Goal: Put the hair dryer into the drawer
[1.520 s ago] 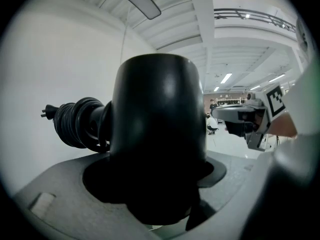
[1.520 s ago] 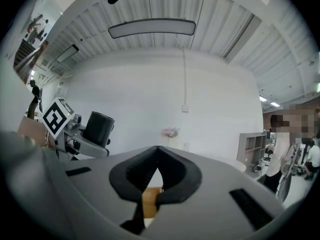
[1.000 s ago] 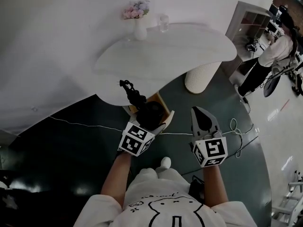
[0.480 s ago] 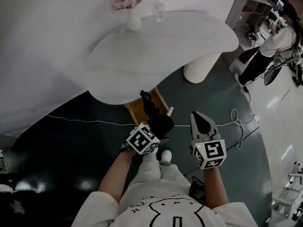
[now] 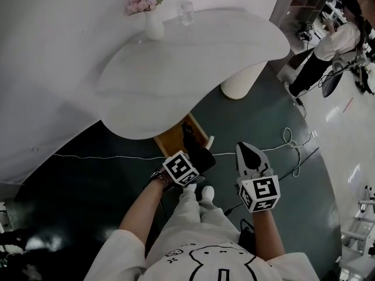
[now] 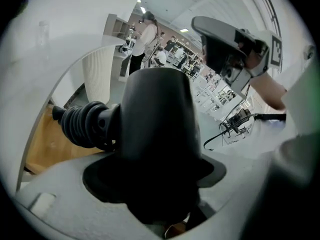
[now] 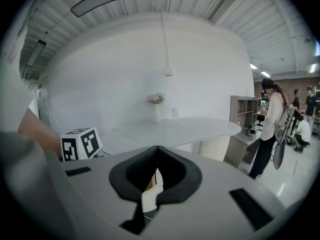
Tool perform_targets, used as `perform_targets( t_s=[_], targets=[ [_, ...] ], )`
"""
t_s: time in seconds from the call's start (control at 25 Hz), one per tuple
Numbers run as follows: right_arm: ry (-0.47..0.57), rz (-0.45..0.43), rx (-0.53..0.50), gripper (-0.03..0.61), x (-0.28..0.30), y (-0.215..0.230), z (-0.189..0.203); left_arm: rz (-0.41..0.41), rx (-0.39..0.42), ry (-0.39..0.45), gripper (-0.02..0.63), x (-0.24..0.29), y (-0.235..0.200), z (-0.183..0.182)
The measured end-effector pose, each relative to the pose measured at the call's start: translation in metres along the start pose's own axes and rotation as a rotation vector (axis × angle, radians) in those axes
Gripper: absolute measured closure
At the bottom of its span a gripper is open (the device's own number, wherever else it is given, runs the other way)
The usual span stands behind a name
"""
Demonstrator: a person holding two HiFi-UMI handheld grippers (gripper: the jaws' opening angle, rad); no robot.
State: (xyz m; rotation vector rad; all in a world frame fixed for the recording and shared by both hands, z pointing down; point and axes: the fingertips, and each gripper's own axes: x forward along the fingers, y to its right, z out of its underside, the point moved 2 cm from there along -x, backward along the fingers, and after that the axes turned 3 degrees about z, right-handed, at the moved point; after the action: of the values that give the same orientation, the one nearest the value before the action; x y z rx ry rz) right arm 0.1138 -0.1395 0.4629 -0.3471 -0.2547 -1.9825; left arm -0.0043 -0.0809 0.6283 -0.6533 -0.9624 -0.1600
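The black hair dryer (image 5: 201,155) is held in my left gripper (image 5: 194,158), whose jaws stand wide and shut around its body. Its ribbed cord end (image 5: 187,131) points toward the open wooden drawer (image 5: 171,140) under the white table (image 5: 193,57). In the left gripper view the hair dryer (image 6: 157,144) fills the middle, with the drawer's wooden floor (image 6: 45,146) behind it at the left. My right gripper (image 5: 251,156) hangs to the right of the dryer, apart from it. It is shut with nothing in it (image 7: 156,173).
A vase of flowers (image 5: 146,10) and a glass (image 5: 186,12) stand at the table's far edge. A ribbed white pedestal (image 5: 240,84) carries the table. Cables (image 5: 293,151) lie on the dark floor. A person (image 5: 328,51) stands by a shelf at the back right.
Both grippers have sunk. The left one has tipped downward with the hair dryer, which now hangs lower, just in front of the open drawer.
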Motion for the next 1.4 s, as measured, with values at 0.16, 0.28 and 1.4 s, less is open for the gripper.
perform_targets(
  t_s=[0.16,0.28,1.4],
  targets=[
    [-0.034,0.007,0.003,0.580,0.003,-0.007,0.010,-0.004,-0.024,-0.044,0.256,0.003,-0.027,0.008],
    [-0.061,0.012,0.002,0.581,0.005,-0.012,0.019,-0.040,-0.049,-0.085,0.255,0.006,-0.051,0.016],
    [-0.154,-0.007,-0.039,0.581,0.017,-0.026,0.051,-0.474,-0.103,-0.381,0.255,0.073,-0.197,0.060]
  ],
)
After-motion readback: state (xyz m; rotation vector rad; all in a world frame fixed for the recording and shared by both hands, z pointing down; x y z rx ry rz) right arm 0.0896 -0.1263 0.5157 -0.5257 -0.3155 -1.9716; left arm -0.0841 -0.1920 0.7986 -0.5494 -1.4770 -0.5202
